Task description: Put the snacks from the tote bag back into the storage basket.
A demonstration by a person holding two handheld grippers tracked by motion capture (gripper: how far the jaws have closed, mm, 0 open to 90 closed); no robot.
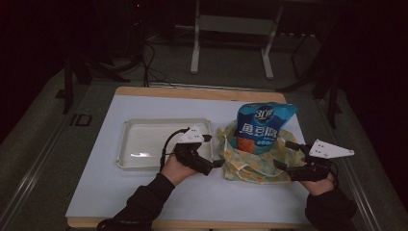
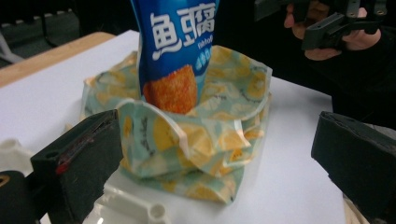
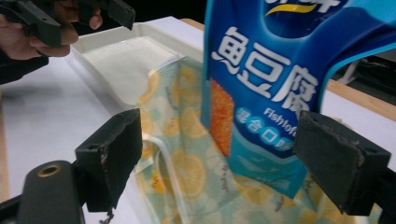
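Observation:
A blue snack bag (image 1: 262, 127) stands upright inside a lemon-print cloth bag (image 1: 250, 163) on the white table top. My left gripper (image 1: 214, 150) is open just left of the cloth bag, jaws pointing at it. In the left gripper view the cloth bag (image 2: 210, 135) and snack bag (image 2: 175, 51) sit between and beyond the spread jaws, nothing gripped. My right gripper (image 1: 285, 155) is open at the cloth bag's right edge. In the right gripper view the snack bag (image 3: 271, 70) and cloth bag (image 3: 182, 154) lie between its wide jaws.
A shallow white tray (image 1: 126, 144) lies left of the cloth bag, under my left hand. The white board (image 1: 144, 202) has bare room in front and at the far left. A metal stand's legs (image 1: 195, 57) rise behind the table.

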